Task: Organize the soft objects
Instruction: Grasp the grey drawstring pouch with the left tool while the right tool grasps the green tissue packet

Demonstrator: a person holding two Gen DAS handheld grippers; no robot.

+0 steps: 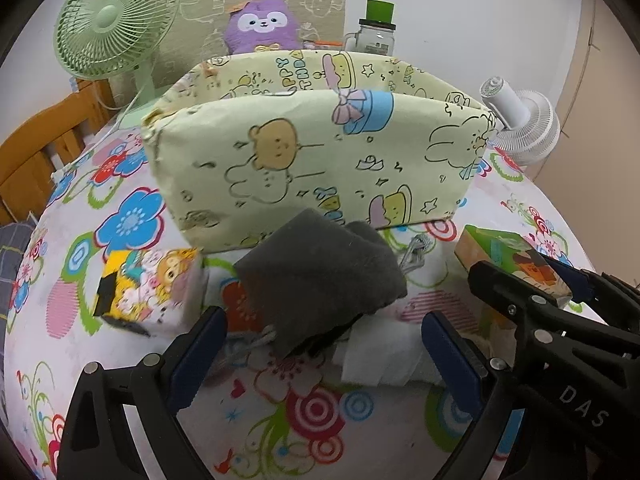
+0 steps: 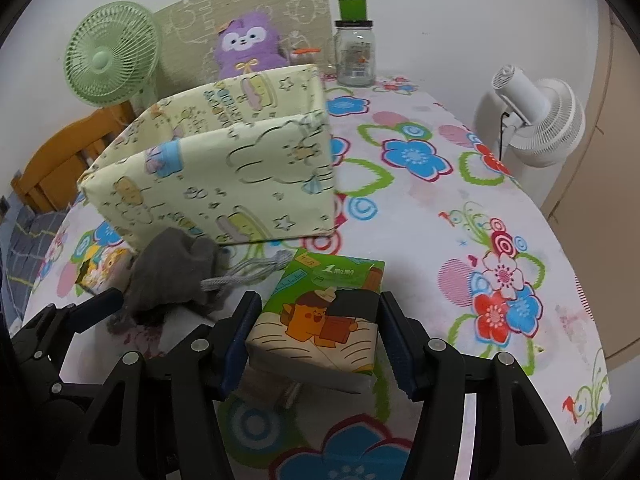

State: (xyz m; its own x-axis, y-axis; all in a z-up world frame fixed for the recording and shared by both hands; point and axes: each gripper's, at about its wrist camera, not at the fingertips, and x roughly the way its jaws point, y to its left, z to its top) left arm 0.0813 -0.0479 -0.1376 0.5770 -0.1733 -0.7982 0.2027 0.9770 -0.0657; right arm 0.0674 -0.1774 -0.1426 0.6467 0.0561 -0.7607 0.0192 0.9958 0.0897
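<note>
Item 1, right tool [image 2: 316, 344]: jaws narrowed onto the green tissue pack [image 2: 320, 316], pads at its 2 sides; pack low over the surface [image 2: 440, 240], near the fabric bin [image 2: 224, 184].
Item 2, left tool [image 1: 324, 356]: jaws wide, holding nothing; grey pouch [image 1: 320, 268] lies just ahead, cartoon tissue pack [image 1: 148, 284] to its left.
Step in hand, judged: grasp made; next, lift the pack over the bin rim.
Bin contents: not visible.

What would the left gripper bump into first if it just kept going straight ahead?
Probably the grey drawstring pouch, lying just ahead of the open left gripper; the yellow-green cartoon-print storage box stands behind it. Depth is uncertain.
</note>
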